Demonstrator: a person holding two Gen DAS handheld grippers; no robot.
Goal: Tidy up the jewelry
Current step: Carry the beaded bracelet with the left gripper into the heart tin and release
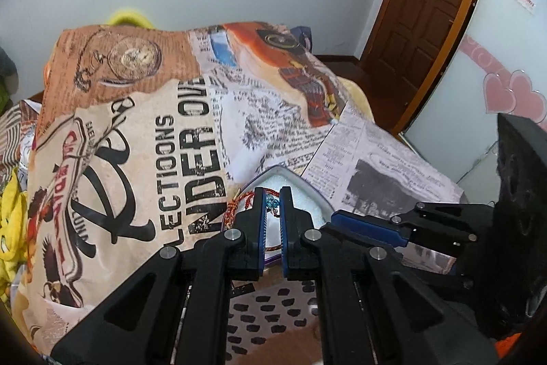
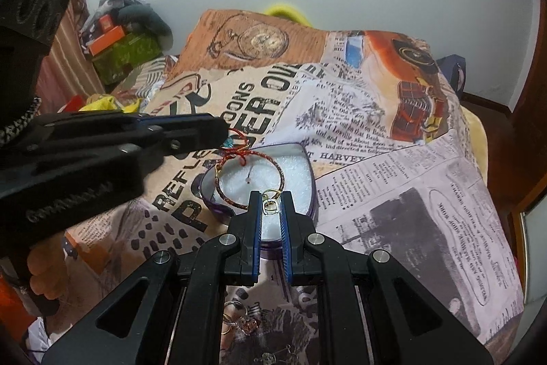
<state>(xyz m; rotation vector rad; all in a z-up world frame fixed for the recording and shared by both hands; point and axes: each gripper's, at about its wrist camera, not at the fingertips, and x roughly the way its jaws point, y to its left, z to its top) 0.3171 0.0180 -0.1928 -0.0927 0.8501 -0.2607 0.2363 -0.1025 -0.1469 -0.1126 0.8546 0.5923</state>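
A purple heart-shaped box point(image 2: 309, 194) with white foam lining lies open on the printed bedspread; it also shows in the left wrist view point(image 1: 297, 183). My left gripper point(image 1: 272, 204) is shut on a red braided cord bracelet point(image 2: 239, 194) by its teal bead, and the bracelet hangs into the box. In the right wrist view the left gripper point(image 2: 224, 132) reaches in from the left. My right gripper point(image 2: 270, 206) is shut on a small gold ring piece point(image 2: 270, 204) over the box's near edge. A small pin point(image 2: 249, 177) stands in the foam.
More gold jewelry point(image 2: 239, 320) lies on the bedspread below my right gripper. Pillows under the printed cover point(image 2: 307, 84) rise behind the box. Boxes and clutter point(image 2: 116, 47) sit at the far left. A wooden door point(image 1: 430, 5) stands at the right.
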